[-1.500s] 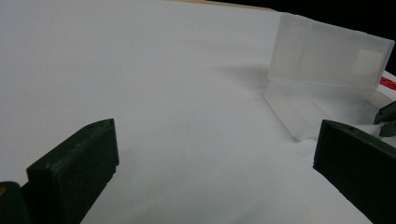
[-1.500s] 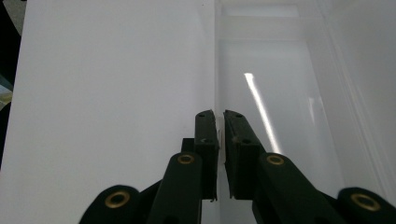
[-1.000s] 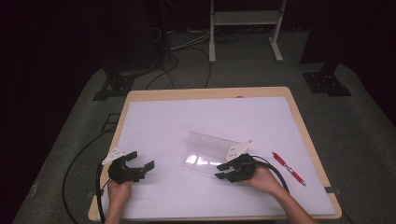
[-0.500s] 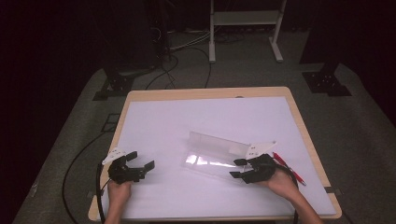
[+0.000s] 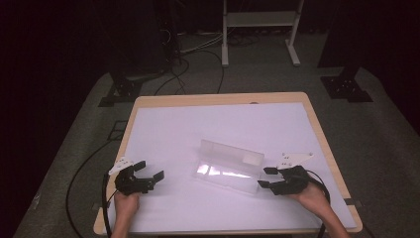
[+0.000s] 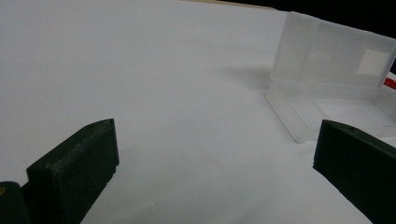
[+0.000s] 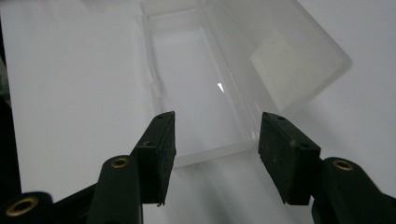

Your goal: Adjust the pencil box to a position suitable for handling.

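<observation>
A clear plastic box [image 5: 229,167] lies in the middle of the white table top [image 5: 198,124] with its lid standing open at the far side. My right gripper [image 5: 264,177] sits just right of the box's end, pointing at it. Its jaws have just been opening and stand open, with no pad touching the box [image 7: 196,79]. My left gripper [image 5: 151,171] rests near the table's front left corner, open wide and holding nothing. In the left gripper view, the box [image 6: 327,60] lies ahead to the right, and a bit of a red pen [image 6: 390,83] peeks out behind it.
The table has a wooden rim [image 5: 218,98]. Black cables [image 5: 84,171] trail from the grippers over the grey floor. A white frame [image 5: 257,22] and two black stand bases [image 5: 119,91] [image 5: 346,85] stand beyond the table's far edge.
My right gripper has drawn back to the right, away from the box, and its jaws have widened. The red pen seen beside it earlier is now under the hand. The left gripper stayed put.
</observation>
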A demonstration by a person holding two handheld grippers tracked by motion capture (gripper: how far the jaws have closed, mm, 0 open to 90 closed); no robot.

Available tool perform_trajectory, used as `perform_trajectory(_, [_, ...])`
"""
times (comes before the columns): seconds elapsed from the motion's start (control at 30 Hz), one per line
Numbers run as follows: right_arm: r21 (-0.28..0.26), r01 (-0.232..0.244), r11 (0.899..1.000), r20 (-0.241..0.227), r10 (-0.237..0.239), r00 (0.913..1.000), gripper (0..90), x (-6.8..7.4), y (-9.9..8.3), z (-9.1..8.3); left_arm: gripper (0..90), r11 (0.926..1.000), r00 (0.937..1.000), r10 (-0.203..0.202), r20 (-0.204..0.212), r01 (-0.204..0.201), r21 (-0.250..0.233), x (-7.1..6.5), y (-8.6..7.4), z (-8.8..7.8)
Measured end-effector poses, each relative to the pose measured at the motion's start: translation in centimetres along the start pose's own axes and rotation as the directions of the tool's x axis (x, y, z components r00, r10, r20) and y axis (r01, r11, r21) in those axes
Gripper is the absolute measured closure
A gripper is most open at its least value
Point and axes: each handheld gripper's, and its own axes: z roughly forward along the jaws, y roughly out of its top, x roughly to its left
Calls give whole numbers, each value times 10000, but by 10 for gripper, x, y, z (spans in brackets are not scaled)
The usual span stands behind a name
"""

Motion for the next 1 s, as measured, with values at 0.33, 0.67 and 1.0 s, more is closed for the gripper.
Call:
perform_trajectory(0.33, [-190, -313, 9993, 593, 324, 9977, 457, -12, -10, -23, 0, 10000, 10000, -21, 43, 20, 22, 0, 0, 0])
perform_trajectory(0.67, [-50, -747, 9972, 1013, 749, 9920, 457, -21, -24, -30, 0, 10000, 10000, -31, 45, 31, 37, 0, 0, 0])
perform_trajectory(1.0, [165, -1143, 9933, 1513, 1105, 9823, 457, -32, -40, -38, 0, 10000, 10000, 9, 99, -9, 28, 0, 0, 0])
